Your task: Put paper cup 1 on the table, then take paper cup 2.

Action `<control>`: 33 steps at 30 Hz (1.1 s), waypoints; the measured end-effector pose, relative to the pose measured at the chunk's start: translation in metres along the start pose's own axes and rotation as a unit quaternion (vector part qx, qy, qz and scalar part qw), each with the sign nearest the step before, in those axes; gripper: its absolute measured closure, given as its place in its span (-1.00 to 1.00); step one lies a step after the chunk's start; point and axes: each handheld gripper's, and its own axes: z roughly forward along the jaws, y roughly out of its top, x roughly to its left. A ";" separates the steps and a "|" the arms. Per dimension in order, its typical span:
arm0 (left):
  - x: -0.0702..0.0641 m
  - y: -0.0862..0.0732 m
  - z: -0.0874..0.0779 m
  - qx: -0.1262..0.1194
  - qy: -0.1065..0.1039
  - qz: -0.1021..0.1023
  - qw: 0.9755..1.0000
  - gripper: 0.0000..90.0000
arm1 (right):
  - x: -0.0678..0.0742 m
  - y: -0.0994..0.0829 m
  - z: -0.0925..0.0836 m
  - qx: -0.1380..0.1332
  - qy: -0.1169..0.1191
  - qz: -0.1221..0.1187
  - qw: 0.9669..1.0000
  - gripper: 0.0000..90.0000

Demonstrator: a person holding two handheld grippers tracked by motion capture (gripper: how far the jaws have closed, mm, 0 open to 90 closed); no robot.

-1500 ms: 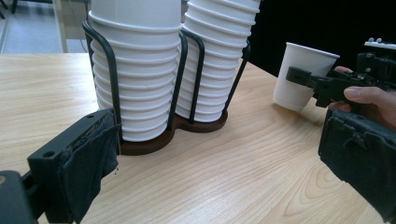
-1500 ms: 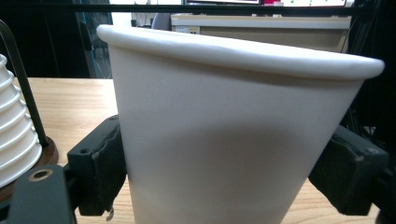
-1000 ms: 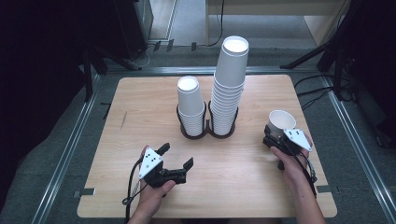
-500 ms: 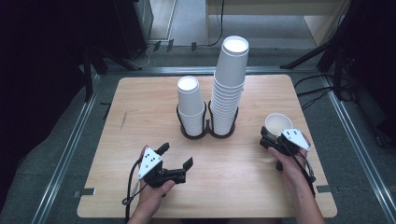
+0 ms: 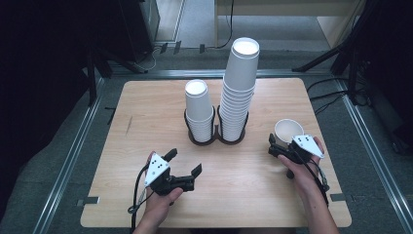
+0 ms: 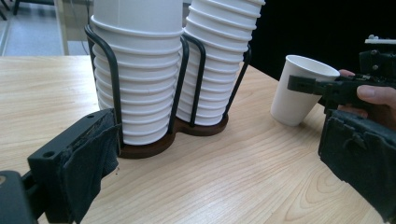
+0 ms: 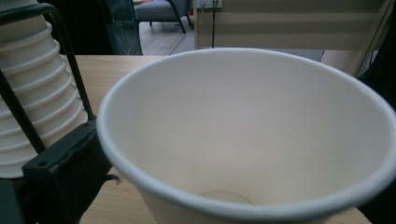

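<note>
While the paper cup [image 5: 288,130] stands mouth up at the right of the high view, right of the cup holder [image 5: 214,139], the right gripper [image 5: 278,147] has just been opening its jaws. They stand apart with the cup between them, no longer squeezing it. The cup looks very light and thin, so it would squash or tip easily. A soft hold on its side near the rim seems best. The left gripper [image 5: 184,164] sits low at the left, jaws apart, holding nothing.

Right claw [image 5: 280,144] jaws just opened around paper cup [image 5: 288,130]; cup now lower, standing on table [image 5: 146,107].
</note>
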 end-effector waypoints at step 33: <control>-0.022 0.012 0.049 0.010 -0.040 0.006 0.999 -1.00 | -0.012 -0.004 -0.057 -0.038 0.019 -0.037 0.998 -1.00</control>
